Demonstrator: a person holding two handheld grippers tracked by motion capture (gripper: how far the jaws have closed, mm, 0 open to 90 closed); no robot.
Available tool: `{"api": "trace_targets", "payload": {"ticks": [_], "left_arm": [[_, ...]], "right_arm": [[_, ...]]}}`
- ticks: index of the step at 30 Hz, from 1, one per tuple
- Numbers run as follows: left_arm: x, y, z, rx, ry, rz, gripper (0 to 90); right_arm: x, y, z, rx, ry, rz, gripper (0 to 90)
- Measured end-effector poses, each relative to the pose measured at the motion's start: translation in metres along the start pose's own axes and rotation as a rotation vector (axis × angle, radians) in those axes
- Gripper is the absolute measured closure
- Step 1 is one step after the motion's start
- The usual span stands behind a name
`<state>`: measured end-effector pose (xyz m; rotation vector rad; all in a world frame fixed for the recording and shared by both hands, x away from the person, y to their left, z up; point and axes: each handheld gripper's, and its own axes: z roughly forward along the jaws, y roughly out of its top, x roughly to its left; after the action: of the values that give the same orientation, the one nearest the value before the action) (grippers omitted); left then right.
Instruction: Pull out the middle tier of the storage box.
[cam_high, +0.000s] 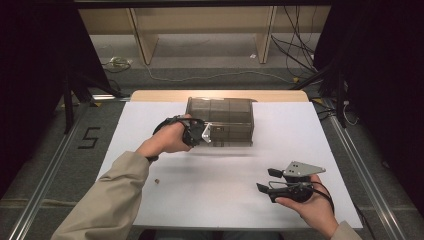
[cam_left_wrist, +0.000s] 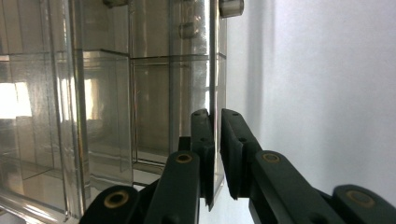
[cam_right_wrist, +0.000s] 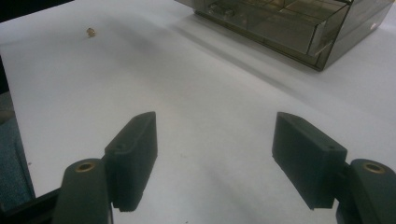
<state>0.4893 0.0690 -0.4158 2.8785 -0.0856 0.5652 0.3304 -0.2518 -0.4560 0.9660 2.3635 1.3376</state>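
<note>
High view shows your white worktop (cam_high: 220, 195) carrying a clear compartment box (cam_high: 227, 117) toward its far edge. Your left gripper (cam_left_wrist: 216, 154) pinches the box's thin wall. Nearer you than the box, your right gripper (cam_high: 264, 180) rests fingers spread. A tiny brass piece (cam_high: 156, 181) lies left of it.

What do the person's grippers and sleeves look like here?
Both grippers, left gripper and right gripper, are black with two flat, blocky black jaws; brass-coloured pivot pins show on the linkages. Each carries a grey three-cornered plate on top with small holes. A black cable loops from the right one. The sleeves are beige.
</note>
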Motion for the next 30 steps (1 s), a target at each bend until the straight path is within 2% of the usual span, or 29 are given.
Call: {"api": "trace_targets", "payload": {"ticks": [12,30], "left_arm": [[-0.0023,0.0008,-0.0007,0.008,-0.002,0.016,83.9],[-0.0064,0.0005,-0.0013,-0.002,-0.004,0.015,84.0]], "right_arm": [[0.0001,-0.0001,0.0004,0.001,0.001,0.001,32.0],[0.0,-0.0005,0.0008,0.002,0.002,0.003,31.8]]}}
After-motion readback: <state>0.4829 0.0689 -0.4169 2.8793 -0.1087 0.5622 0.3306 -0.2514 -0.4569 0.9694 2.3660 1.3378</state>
